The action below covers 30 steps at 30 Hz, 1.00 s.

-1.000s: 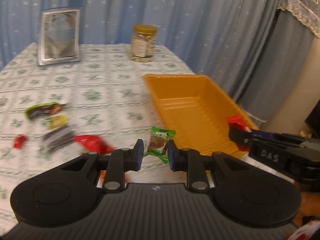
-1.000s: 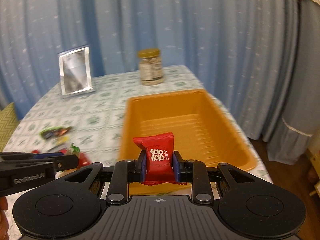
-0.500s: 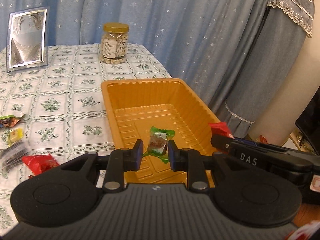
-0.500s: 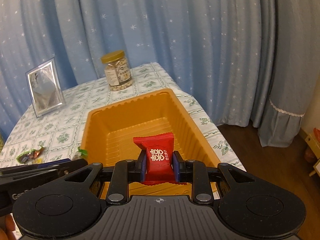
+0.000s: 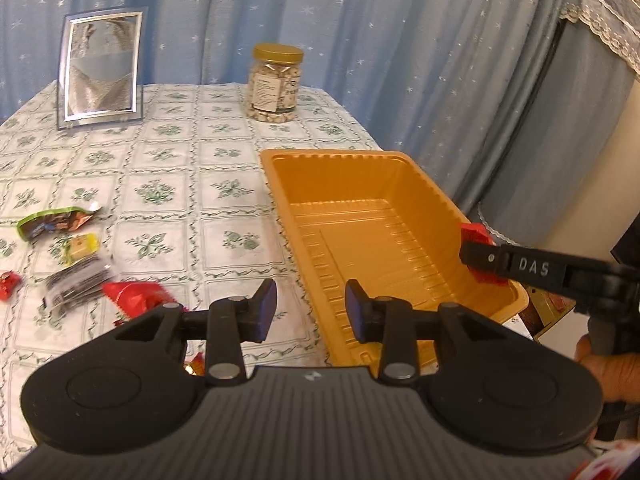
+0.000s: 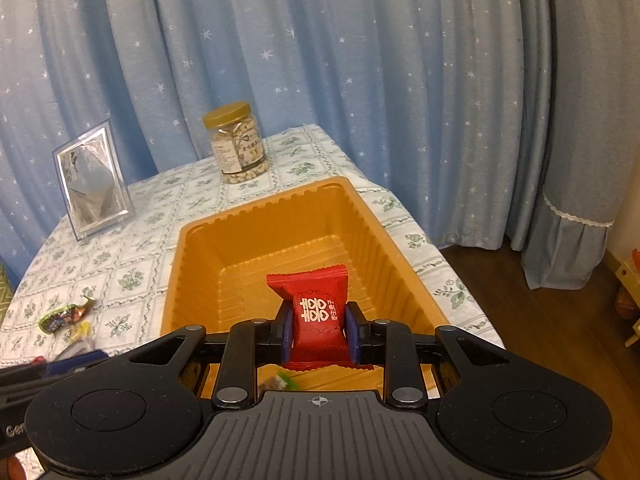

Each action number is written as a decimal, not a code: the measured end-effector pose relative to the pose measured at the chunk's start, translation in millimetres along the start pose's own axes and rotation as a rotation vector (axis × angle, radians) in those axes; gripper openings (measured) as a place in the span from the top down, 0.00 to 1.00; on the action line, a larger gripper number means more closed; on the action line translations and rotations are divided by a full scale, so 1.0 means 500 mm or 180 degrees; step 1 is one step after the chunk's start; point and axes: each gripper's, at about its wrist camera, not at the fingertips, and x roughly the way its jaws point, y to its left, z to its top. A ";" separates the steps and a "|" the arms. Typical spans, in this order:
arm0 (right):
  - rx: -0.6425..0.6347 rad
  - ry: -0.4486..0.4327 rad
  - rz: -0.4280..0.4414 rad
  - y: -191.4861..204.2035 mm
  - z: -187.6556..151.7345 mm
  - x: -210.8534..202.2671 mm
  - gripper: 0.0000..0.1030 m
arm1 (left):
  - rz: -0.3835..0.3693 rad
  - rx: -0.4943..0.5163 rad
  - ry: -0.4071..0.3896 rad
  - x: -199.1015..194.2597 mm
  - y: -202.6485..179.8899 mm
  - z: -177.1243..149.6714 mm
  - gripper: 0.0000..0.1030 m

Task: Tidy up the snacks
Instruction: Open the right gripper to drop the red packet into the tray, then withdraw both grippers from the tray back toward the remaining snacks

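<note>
An orange tray [image 5: 404, 168] [image 6: 192, 236] stands on the tablecloth at the right. My left gripper [image 5: 310, 312] is open and empty at the tray's near left corner. My right gripper [image 6: 318, 330] is shut on a red candy packet [image 6: 316, 312] over the tray's near end; it also shows in the left wrist view [image 5: 474, 236]. A green-wrapped candy [image 6: 280, 382] lies blurred in the tray, just below my right fingers. Loose snacks lie on the cloth to the left: a green packet [image 5: 52, 222], a yellow candy [image 5: 82, 244], a dark packet [image 5: 76, 282], a red packet [image 5: 138, 296].
A nut jar [image 5: 276, 82] with a gold lid and a silver picture frame [image 5: 100, 74] stand at the back of the table. Blue curtains hang behind. The table's right edge drops to a wooden floor [image 6: 560, 320]. A small red candy [image 5: 8, 284] lies at the far left.
My left gripper has opened and let go of the green-wrapped candy, which now lies in the tray. It has drawn back left. My right gripper still holds the red packet over the tray.
</note>
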 end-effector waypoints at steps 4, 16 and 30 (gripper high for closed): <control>0.0038 -0.0022 0.0067 0.008 0.007 0.004 0.72 | 0.0024 0.0024 -0.0016 -0.013 0.006 -0.003 0.65; 0.0183 -0.0105 0.0032 0.008 -0.018 -0.077 0.28 | 0.0184 0.0010 -0.0084 -0.087 0.035 -0.022 0.52; -0.0047 0.0129 0.0042 0.099 -0.100 -0.197 0.28 | 0.0366 -0.0057 -0.0178 -0.225 0.072 -0.063 0.51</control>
